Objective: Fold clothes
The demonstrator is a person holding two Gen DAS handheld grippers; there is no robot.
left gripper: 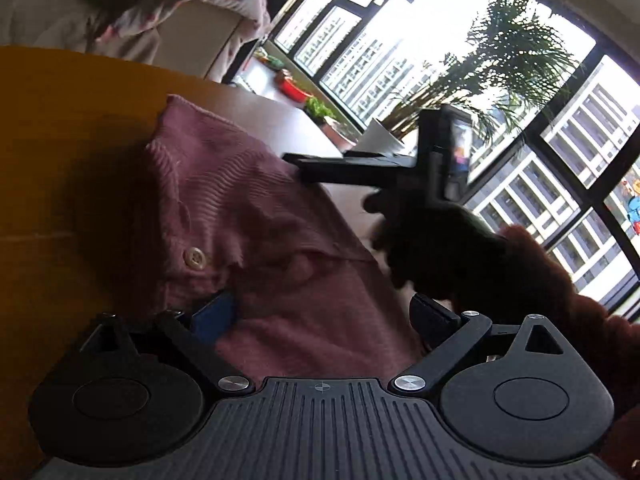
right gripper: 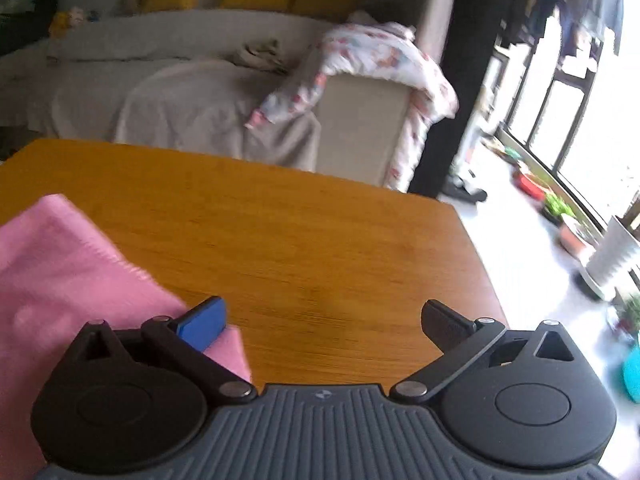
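Lying unlabelled on the table (right gripper: 304, 240), the pink garment (left gripper: 256, 216) sits beneath both grippers' wide, empty fingers (right gripper: 202, 322).

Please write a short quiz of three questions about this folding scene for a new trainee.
1. True or false: the left gripper is clamped on the pink garment.
2. What small round thing is sewn on the garment? A) zipper B) button C) badge
3. The garment lies on a wooden ____.

Key:
1. False; its jaws stand wide open.
2. B, the button.
3. table.
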